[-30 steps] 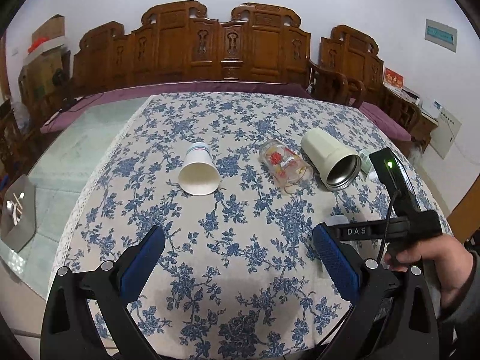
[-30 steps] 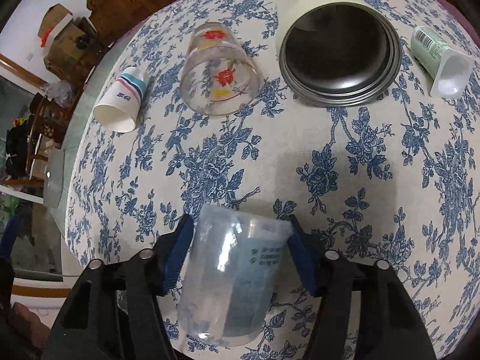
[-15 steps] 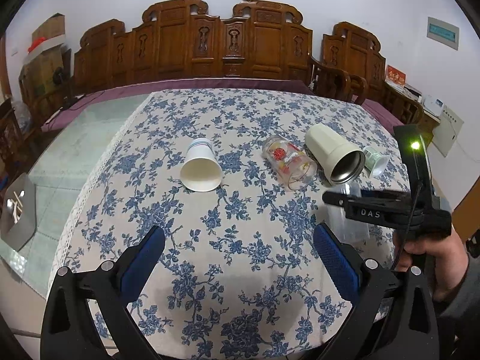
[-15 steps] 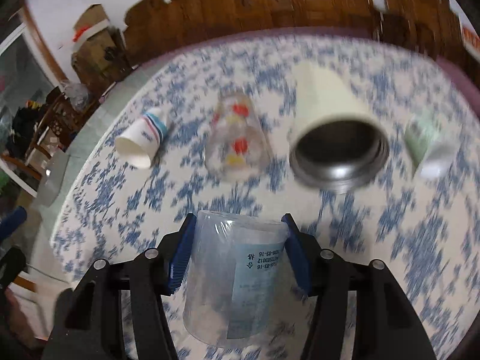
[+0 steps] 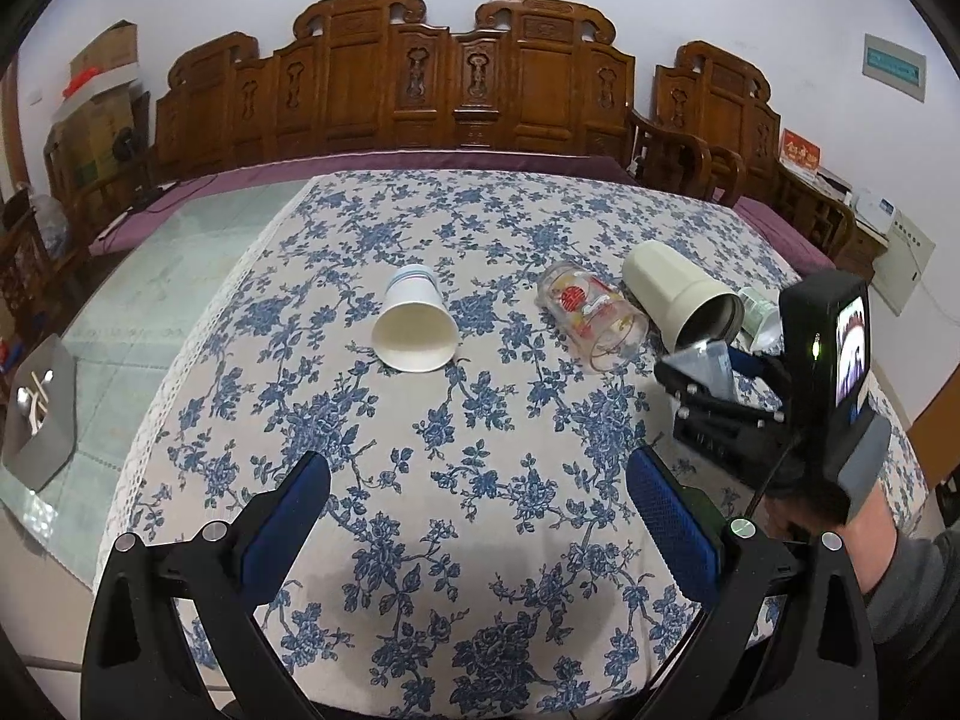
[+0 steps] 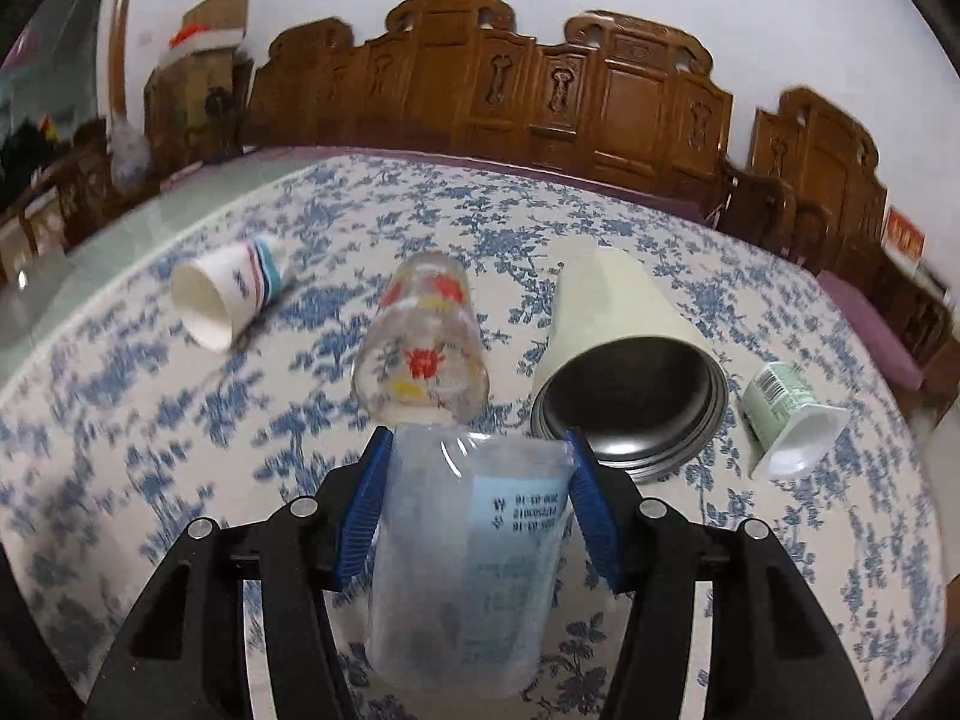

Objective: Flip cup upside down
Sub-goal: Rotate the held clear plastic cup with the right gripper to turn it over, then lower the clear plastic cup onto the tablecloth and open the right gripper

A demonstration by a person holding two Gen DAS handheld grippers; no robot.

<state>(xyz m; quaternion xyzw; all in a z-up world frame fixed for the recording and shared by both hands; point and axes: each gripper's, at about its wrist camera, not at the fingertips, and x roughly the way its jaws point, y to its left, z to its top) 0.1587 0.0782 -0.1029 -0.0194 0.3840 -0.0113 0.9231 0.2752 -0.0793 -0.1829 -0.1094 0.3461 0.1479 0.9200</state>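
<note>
My right gripper (image 6: 477, 495) is shut on a clear plastic cup (image 6: 465, 564) with a pale blue label, held above the table; its closed base points away from me and its mouth toward the camera. In the left wrist view this gripper (image 5: 714, 369) holds the cup (image 5: 711, 363) at the right, lifted off the flowered cloth. My left gripper (image 5: 480, 522) is open and empty, low over the near part of the table.
Lying on their sides on the blue flowered tablecloth (image 5: 480, 450) are a white paper cup (image 5: 414, 321), a printed glass (image 5: 591, 315), a cream metal-lined tumbler (image 5: 684, 297) and a small green yogurt cup (image 6: 789, 420). Carved wooden chairs (image 5: 468, 78) stand behind.
My right gripper has lifted the clear cup off the table and tilted level, so its view swung up from the cloth to the room. The left gripper has stayed put.
</note>
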